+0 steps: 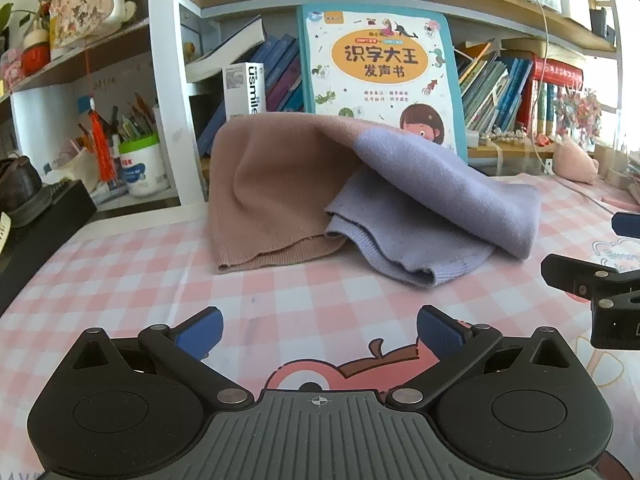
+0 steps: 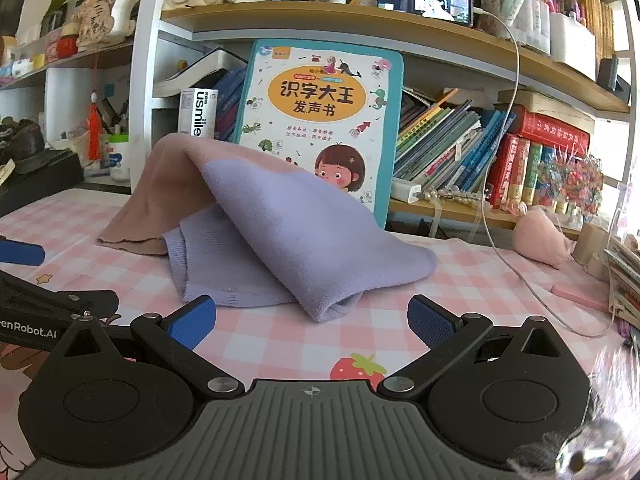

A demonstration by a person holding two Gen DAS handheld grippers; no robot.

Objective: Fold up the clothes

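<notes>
Both grippers, left and right, gape empty, poised short of the crumpled brown-and-lilac sweater propped against the children's book on the checked tablecloth.

The left black two-finger gripper with blue ribbed pads is held level and low, its jaws spread wide — nothing is gripped between them. The right black gripper with matching blue pads is held alongside, likewise spread apart and empty.
</notes>
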